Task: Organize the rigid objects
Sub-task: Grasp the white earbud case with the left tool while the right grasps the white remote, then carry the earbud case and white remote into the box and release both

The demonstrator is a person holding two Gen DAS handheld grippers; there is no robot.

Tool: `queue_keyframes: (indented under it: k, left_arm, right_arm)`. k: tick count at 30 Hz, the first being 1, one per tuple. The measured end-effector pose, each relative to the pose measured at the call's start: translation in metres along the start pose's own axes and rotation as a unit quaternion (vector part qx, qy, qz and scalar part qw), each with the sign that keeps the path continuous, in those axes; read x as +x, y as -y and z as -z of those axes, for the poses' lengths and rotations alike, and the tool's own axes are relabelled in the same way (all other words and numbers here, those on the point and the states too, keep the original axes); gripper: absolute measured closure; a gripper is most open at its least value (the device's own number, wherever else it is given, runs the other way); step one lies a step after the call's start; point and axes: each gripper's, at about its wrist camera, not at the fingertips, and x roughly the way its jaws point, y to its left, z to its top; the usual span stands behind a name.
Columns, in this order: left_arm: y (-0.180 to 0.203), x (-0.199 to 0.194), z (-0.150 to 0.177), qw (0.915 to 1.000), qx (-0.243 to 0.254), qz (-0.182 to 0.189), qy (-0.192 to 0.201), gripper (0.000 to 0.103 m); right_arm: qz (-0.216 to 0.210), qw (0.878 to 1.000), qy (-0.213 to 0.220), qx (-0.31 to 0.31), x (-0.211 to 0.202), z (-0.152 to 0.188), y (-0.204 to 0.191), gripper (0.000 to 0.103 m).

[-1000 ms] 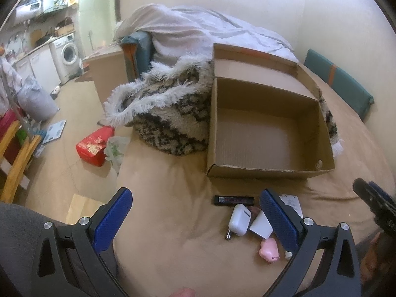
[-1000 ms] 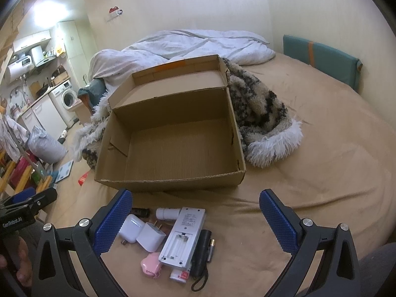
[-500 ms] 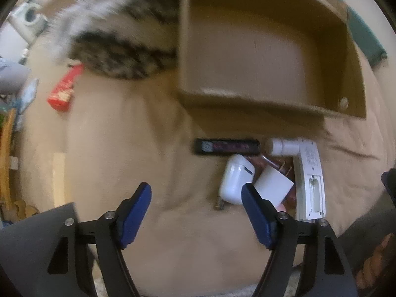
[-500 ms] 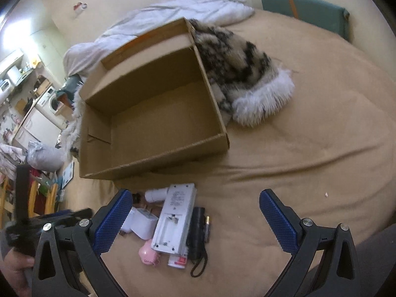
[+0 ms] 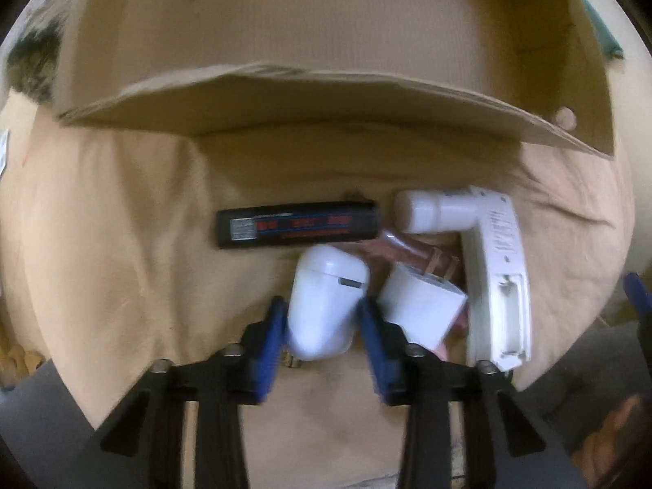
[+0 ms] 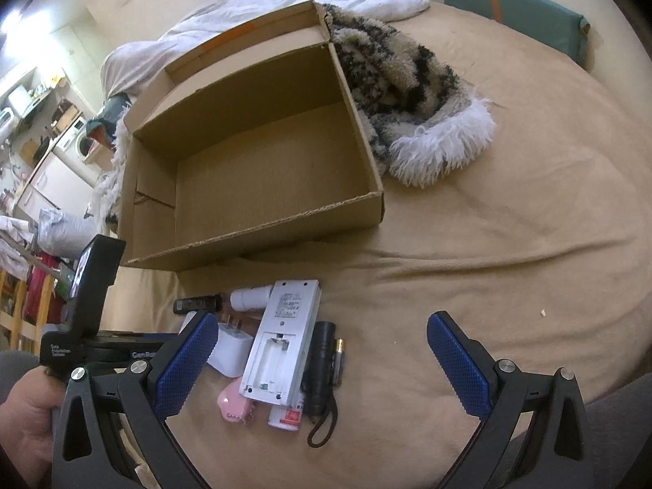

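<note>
Surface: the things are spread on a tan bed cover (image 6: 489, 244); no bench is seen.
Target container: an empty cardboard box (image 6: 261, 171) is set at about 12 o'clock from the pile, open side up, presumably so small items can be dropped in from above.
Left gripper (image 5: 322, 318): it is pointed straight down over the pile, and its jaws have just been closing. A white earbud case (image 5: 326, 309) lies between the blue pads, which appear to be pressed on its two sides; the case seems not yet lifted from the bed.
Why this grip: the case is taken across its narrow sides, judged the easiest way for smooth rounded plastic to be held without slipping.
Neighbours: a white plug adapter (image 5: 419, 309) lies just beside the case at 3 o'clock and could be nudged. A black battery (image 5: 297, 228) lies at 12 o'clock of the case.
Right gripper (image 6: 322, 366): its jaws are held wide and empty, above a white remote (image 6: 281, 342) with its battery bay exposed and a black flashlight (image 6: 322, 362).
Other items: a pink object (image 6: 232, 405) is seen at 6 o'clock of the adapter.
Step judged: the first pick, with nothing in the box so far.
</note>
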Motion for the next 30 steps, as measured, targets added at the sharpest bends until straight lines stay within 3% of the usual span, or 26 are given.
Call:
queue_keyframes:
  k: [2, 10, 16, 20, 22, 26, 30]
  left_arm:
    - [0.005, -0.001, -0.002, 0.9999, 0.015, -0.003, 0.005, 0.085]
    - [0.002, -0.018, 0.007, 0.9997, 0.014, -0.009, 0.020, 0.085]
    - [-0.005, -0.018, 0.021, 0.9987, 0.040, -0.032, -0.004, 0.085]
    - [-0.003, -0.007, 0.018, 0.9976, 0.045, -0.051, -0.011, 0.085]
    - [-0.005, -0.004, 0.015, 0.9972, 0.047, -0.057, -0.011, 0.085]
    - [0.007, -0.009, 0.010, 0.9967, 0.051, -0.064, -0.007, 0.085]
    - [0.025, -0.014, 0.014, 0.9960, 0.050, -0.074, -0.003, 0.085]
  right_arm:
    - [0.001, 1.000, -0.005, -0.004, 0.003, 0.001, -0.002, 0.000]
    - [0.002, 0.999, -0.040, -0.009, 0.016, 0.005, -0.003, 0.000]
    - [0.001, 0.999, -0.041, -0.013, 0.015, 0.006, -0.005, 0.000]
    - [-0.058, 0.995, -0.081, 0.019, 0.024, 0.001, 0.003, 0.000]
    - [-0.093, 0.987, -0.130, 0.025, 0.038, -0.002, 0.001, 0.027]
    - [-0.108, 0.969, -0.219, 0.029, 0.074, -0.003, -0.010, 0.035]
    - [-0.040, 0.970, -0.240, -0.016, 0.097, -0.007, -0.028, 0.037]
